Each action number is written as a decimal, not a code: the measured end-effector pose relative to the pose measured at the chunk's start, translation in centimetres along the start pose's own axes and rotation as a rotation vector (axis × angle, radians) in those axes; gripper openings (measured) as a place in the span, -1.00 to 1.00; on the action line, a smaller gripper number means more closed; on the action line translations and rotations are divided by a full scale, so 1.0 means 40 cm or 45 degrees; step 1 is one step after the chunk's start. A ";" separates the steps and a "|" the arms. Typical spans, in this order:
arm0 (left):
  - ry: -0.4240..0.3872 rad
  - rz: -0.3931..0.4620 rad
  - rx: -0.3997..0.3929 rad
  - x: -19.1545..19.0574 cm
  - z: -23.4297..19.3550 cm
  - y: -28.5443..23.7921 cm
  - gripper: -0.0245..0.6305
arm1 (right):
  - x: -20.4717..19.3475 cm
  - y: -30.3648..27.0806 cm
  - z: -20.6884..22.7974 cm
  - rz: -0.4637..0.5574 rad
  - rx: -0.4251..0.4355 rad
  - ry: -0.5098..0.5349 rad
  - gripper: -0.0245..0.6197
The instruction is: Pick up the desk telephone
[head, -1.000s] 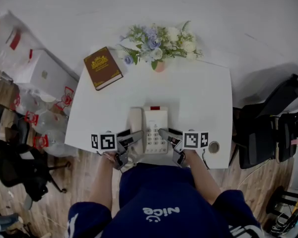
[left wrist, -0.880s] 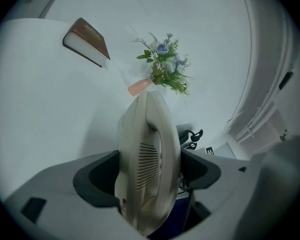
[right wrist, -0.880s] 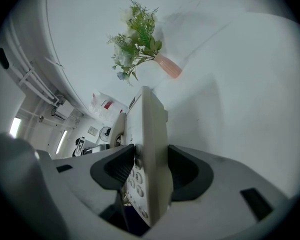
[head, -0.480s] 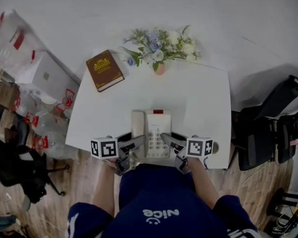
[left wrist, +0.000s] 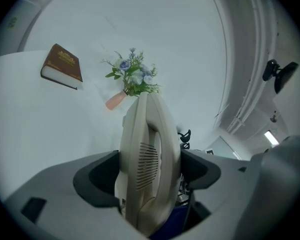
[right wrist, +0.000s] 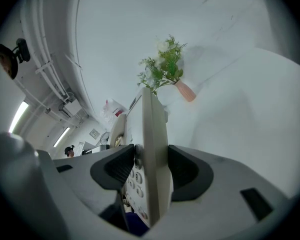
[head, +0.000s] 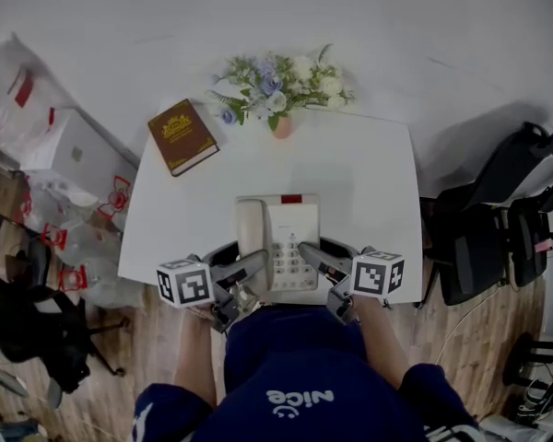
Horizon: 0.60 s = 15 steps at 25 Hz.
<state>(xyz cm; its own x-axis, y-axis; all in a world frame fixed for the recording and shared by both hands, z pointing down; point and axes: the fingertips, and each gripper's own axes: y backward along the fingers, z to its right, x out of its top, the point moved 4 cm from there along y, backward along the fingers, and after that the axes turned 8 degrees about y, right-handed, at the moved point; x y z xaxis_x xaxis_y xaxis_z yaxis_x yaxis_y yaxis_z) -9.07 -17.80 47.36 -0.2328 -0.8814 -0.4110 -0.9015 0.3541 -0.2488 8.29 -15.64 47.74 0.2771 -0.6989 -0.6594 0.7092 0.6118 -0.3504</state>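
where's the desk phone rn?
Head view: the desk telephone is at the centre of the near edge of the white table, clamped between the left hand-held gripper and right hand-held gripper, flowers behind it.

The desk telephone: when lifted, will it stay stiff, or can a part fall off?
The desk telephone looks like rigid plastic, so it probably will not flex. Its handset likely only rests in the cradle and may slip off if tilted; the left gripper, shut across it, should help. The right gripper holds a thin smooth edge, possibly slippery.
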 end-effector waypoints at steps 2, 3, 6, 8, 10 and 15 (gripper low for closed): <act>-0.023 0.012 -0.012 0.004 0.021 0.002 0.25 | 0.008 0.014 -0.013 0.017 0.003 0.007 -0.20; -0.033 0.018 -0.016 0.004 0.030 0.004 0.25 | 0.010 0.020 -0.018 0.023 0.004 0.009 -0.20; -0.058 0.025 -0.024 0.005 0.051 0.009 0.25 | 0.020 0.037 -0.035 0.043 0.003 0.027 -0.20; -0.071 0.027 -0.032 0.007 0.068 0.012 0.25 | 0.026 0.048 -0.044 0.058 0.002 0.041 -0.20; -0.086 0.043 -0.040 0.016 0.085 0.014 0.25 | 0.039 0.057 -0.054 0.078 0.004 0.055 -0.20; -0.141 0.073 -0.057 0.031 0.132 0.023 0.25 | 0.073 0.079 -0.083 0.129 0.029 0.118 -0.20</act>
<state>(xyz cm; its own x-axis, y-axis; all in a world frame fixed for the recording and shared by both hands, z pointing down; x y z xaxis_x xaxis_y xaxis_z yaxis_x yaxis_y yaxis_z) -8.25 -16.94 42.00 -0.2445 -0.8193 -0.5186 -0.9039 0.3862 -0.1839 9.18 -14.50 42.51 0.2877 -0.5958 -0.7498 0.6954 0.6683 -0.2642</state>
